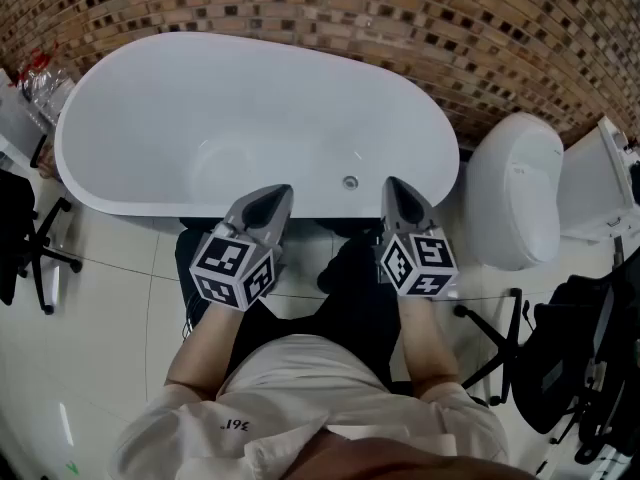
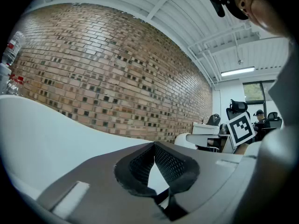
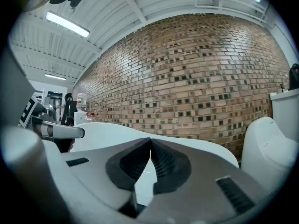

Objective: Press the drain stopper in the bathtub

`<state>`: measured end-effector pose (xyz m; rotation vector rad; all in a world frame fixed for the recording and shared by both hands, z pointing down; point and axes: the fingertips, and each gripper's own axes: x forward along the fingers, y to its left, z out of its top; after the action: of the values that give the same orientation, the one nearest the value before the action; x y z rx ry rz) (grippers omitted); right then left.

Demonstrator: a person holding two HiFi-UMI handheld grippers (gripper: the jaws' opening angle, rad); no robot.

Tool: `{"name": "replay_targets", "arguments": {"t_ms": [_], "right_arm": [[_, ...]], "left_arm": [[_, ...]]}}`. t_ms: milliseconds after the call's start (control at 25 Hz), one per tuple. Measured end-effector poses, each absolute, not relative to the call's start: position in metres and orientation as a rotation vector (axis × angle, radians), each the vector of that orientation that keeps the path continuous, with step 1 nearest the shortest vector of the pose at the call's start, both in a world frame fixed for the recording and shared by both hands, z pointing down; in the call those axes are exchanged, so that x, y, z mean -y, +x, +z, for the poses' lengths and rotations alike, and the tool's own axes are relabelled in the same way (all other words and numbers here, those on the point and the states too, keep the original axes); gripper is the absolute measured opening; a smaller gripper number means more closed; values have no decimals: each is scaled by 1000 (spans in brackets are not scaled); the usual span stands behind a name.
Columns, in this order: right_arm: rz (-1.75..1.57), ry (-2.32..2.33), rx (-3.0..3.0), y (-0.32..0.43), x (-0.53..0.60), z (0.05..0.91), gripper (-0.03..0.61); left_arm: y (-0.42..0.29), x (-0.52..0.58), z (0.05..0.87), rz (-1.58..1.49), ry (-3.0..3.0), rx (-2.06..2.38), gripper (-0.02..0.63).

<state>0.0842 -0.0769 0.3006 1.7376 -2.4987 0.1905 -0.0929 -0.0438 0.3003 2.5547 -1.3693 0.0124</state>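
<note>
The person stands at the near long side of the white bathtub (image 1: 250, 43), which is set against a brick wall (image 1: 420, 28). A toilet (image 1: 515, 193) stands just beside the tub's right end.

**Tool state**
- Left tool (image 1: 272, 196): jaws closed, pad tips touching, nothing between them. In the left gripper view (image 2: 154, 146) only the pale tub surface shows through the gap below the tips.
- Right tool (image 1: 395, 186): jaws likewise closed tip to tip and empty, as the right gripper view (image 3: 150, 141) confirms.

**Position**
Both tools are held level over the near rim and point across the tub toward the wall. Neither touches the tub. This reads as a ready posture at the rim, before either tool is lowered into the basin.

**Task item**
A small round metal fitting (image 1: 350, 181) sits on the tub's inner surface, close under the near rim and between the two tools, nearer the right one. It is judged to be the drain stopper; it is too small to show whether it is raised or seated.

**Assessment**
A closed tool gives one blunt, rigid tip, which suits pressing better than open jaws. The right tool has the shorter path. The press has not begun.
</note>
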Motion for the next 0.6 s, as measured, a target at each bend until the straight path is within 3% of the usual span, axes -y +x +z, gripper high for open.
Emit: {"name": "replay_targets", "arguments": {"t_ms": [600], "right_arm": [[-29, 1566, 2473, 73, 131, 274, 14]], "left_arm": [[-60, 89, 275, 20, 2673, 1290, 8]]}}
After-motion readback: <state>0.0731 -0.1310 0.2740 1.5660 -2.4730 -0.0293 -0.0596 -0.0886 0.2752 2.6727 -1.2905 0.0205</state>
